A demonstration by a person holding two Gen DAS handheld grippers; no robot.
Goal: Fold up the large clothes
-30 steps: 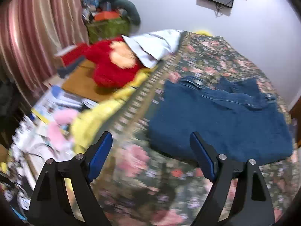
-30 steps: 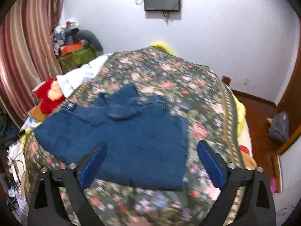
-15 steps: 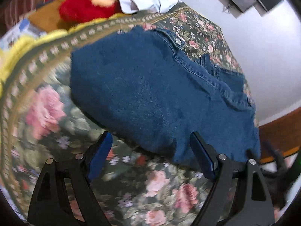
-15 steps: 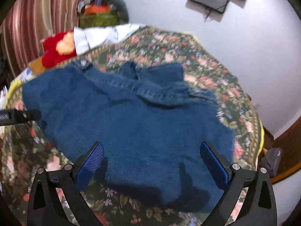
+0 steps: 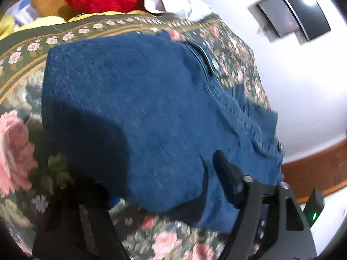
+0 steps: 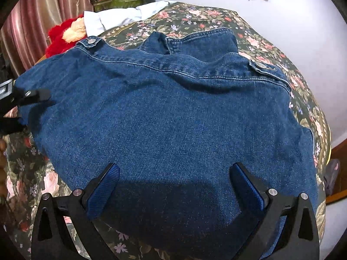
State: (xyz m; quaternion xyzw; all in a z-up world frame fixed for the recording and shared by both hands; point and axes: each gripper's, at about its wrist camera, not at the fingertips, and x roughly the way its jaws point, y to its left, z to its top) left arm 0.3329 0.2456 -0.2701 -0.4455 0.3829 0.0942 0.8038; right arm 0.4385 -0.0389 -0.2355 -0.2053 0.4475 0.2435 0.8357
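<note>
jacket: denim jacket (image 6: pixel 173 119) lies flat, back up, on the bed (image 6: pixel 195 17), collar at the far side.
risk: thick denim; if you pinch only the top layer at the hem, the fold will drag and bunch.
left tongs (image 5: pixel 162 197): wide, low at the jacket's left edge, one finger in shadow, view blurred.
right tongs (image 6: pixel 173 186): wide, hovering over the near hem, holding nothing.
around: red plush toy (image 6: pixel 65 36) and white cloth (image 6: pixel 121 17) beyond the collar.

No text, label, brand or number can be read anywhere in either wrist view, ahead of or beside the tongs.
</note>
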